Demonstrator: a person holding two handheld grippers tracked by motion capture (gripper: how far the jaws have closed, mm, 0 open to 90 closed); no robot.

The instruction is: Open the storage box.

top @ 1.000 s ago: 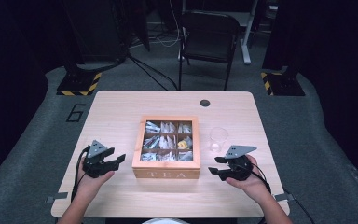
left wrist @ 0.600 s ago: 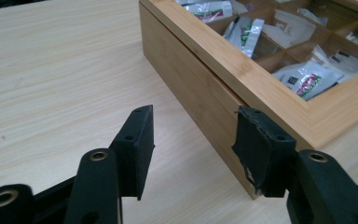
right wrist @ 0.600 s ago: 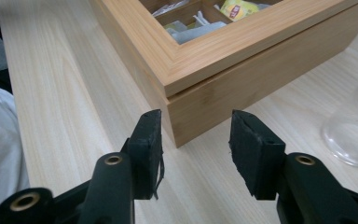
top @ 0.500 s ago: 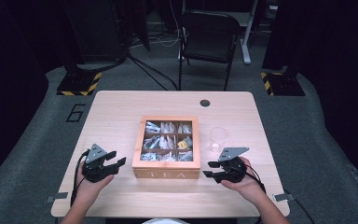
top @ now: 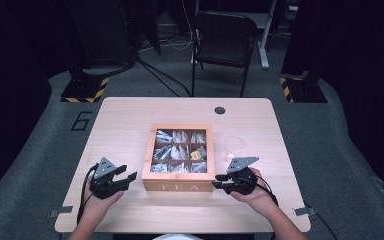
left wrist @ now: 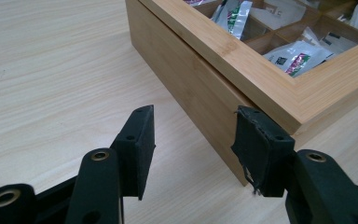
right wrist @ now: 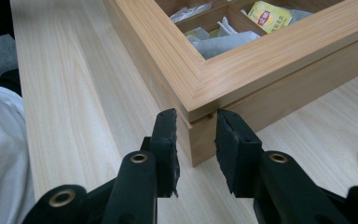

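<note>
The wooden tea box sits mid-table between the 2 tongs. The left gripper stands open at its near left corner, pads clear. The right gripper, jaws just narrowing, straddles the near right corner, gaps showing.

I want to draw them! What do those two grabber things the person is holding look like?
Each is black. The left gripper and right gripper both carry a grey three-cornered plate, two flat black jaws with brass-coloured rivets, and a black cable trailing back.
</note>
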